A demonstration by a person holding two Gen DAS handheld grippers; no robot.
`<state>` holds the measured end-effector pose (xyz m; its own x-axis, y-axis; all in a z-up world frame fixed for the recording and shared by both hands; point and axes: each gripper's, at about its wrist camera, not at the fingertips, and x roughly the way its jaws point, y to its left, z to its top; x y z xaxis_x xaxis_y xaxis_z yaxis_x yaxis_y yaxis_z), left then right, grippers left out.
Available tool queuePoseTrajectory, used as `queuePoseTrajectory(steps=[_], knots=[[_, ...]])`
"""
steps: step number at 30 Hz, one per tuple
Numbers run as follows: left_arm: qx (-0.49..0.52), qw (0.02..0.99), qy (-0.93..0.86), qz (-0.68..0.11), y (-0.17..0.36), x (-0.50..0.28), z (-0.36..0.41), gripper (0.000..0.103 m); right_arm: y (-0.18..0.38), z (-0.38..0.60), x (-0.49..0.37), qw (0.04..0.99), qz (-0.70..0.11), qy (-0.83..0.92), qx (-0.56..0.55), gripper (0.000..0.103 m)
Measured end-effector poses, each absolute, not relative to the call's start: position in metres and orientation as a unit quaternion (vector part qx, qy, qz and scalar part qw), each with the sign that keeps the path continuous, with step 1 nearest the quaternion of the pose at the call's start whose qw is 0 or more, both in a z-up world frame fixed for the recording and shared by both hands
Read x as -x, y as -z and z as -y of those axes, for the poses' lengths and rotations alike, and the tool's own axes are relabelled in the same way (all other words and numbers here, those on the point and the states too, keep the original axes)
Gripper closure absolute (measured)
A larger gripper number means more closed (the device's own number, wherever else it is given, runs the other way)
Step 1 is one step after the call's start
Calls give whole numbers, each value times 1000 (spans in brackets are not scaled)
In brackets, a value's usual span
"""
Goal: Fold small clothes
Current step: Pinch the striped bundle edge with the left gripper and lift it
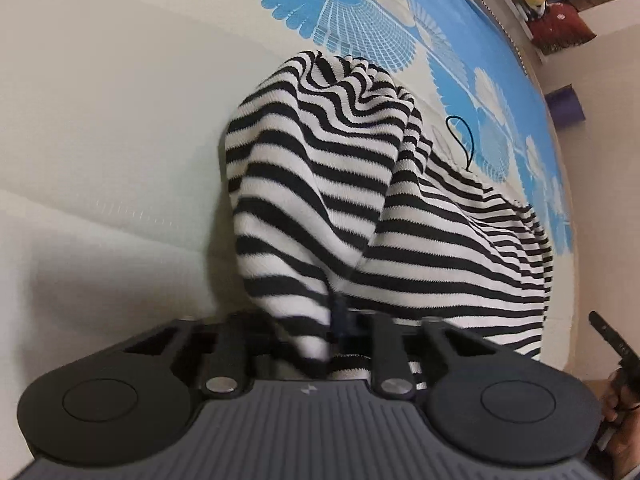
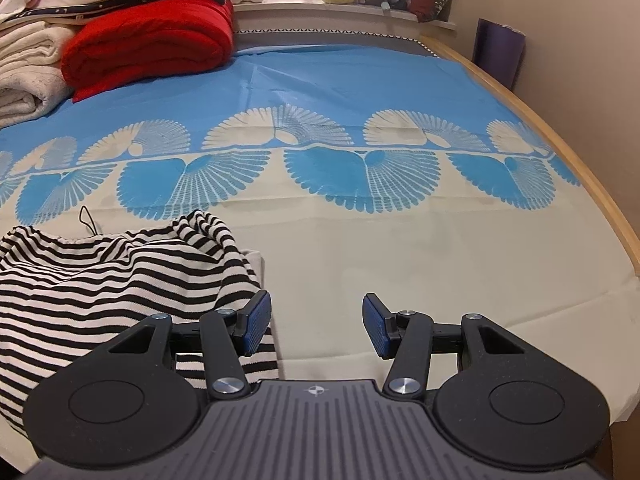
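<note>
Step in hand: gathering a fold. The striped garment (image 1: 360,208) lies bunched on the bed sheet (image 2: 400,248), not yet flat or squared, so the folding reads as at an early stage.
Garment position: on the cream part of the sheet, near the blue fan-pattern border; in the right wrist view it sits to the left of the right gripper (image 2: 316,328), its edge passing under that gripper's left finger.
Left gripper (image 1: 336,332): jaws drawn close together with a ridge of striped cloth rising between them; the pads themselves are buried in fabric (blurred too), but it reads as a pinch on the garment.
Right gripper: jaws spread apart, nothing between the pads; it hangs over bare sheet just beside the cloth.
Loose thread (image 1: 460,140): a thin black loop at the garment's far edge, lying on the sheet.
Next move, as judged: carry the pinched fold across and lay it flat; the right gripper would need to take or pin the near edge so the knit does not drag.
Risk: soft knit may slip or bunch further.
Containers: none seen. The only stores are the red blanket (image 2: 152,40) and pale towels (image 2: 28,76) stacked at the far corner.
</note>
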<state>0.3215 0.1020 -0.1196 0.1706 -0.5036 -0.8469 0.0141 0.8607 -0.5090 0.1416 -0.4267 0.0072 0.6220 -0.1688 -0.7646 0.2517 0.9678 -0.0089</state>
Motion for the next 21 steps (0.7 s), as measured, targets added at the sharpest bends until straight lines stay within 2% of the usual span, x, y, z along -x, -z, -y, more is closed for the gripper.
queuePoseTrajectory(steps=[4,13,15,19,21], knots=[[174,755,203,-599,107,-319,-99,91,-8,426,-145,900,-417,119,-55,50],[226,799,240,-502,51,-295,-133,93,-12,417,-153,901,-412,116,-66,50],[237,799,216,-509,53,-295,-145,93,-11,415,-154,902,-412,114,-64,50],[193,785,151,-569,69,-300,-146,93,-10,408,-155,902,-413,107,-59,50],[184,787,145,-570,64,-302,-143,93,-9,406,-154,903,-414,103,-58,50]])
